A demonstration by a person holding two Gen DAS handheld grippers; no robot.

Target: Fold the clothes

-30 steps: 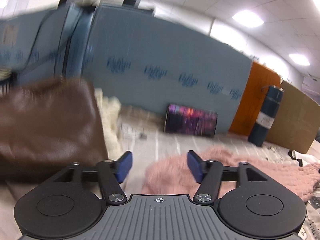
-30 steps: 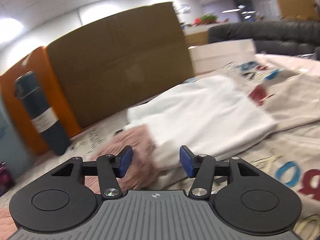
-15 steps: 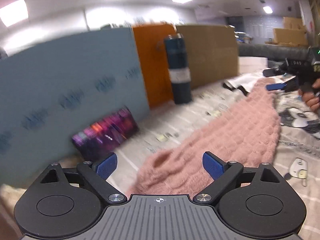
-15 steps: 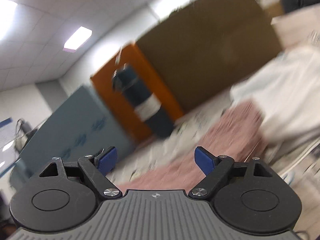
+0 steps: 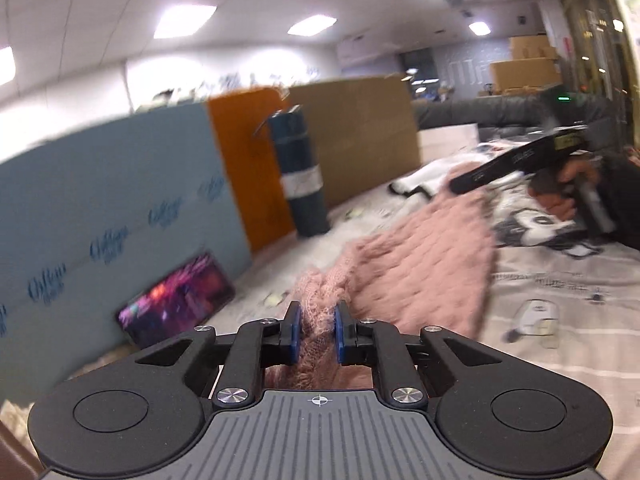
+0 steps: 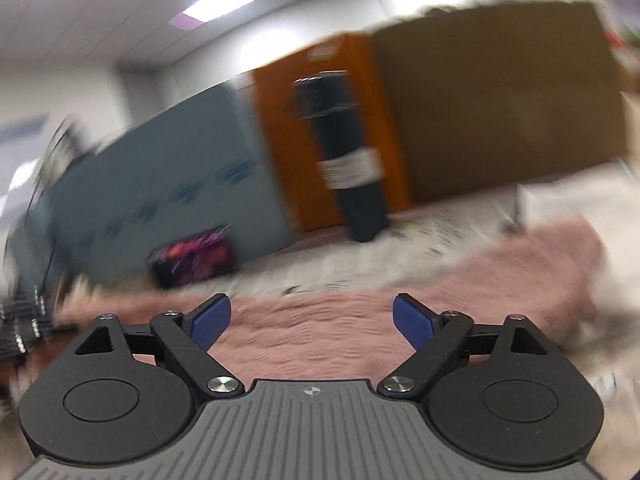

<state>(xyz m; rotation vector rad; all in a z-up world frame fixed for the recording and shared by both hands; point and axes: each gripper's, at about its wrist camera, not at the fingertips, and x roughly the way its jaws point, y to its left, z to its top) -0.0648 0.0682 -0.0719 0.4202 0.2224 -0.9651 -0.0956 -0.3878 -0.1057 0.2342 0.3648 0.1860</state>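
- Left wrist view: the left gripper (image 5: 316, 330) has its two blue pads pressed close together on a bunched fold of the pink knitted sweater (image 5: 420, 260), pinching the fabric between them.
- The sweater is fuzzy, with a raised quilted knit. It lies on a bed sheet (image 5: 560, 300) printed with small drawings and lettering.
- Its long axis runs from the left gripper at 6 o'clock away toward 2 o'clock, widening in the middle and narrowing at the far end.
- At 2 o'clock the right gripper (image 5: 460, 186), held in the person's right hand (image 5: 560, 196), reaches to the sweater's far end; whether it touches the fabric cannot be told from here.
- Behind the sweater, at 12 o'clock, a dark blue bottle (image 5: 300, 176) stands upright before an orange board (image 5: 248, 160), between a blue-grey board (image 5: 112, 200) and a brown cardboard sheet (image 5: 360, 136).
- Right wrist view, strongly blurred: the right gripper (image 6: 312, 320) has its pads wide apart and holds nothing.
- The sweater (image 6: 360, 320) spreads below and beyond those pads, stretching from 9 o'clock to 3 o'clock across the view.
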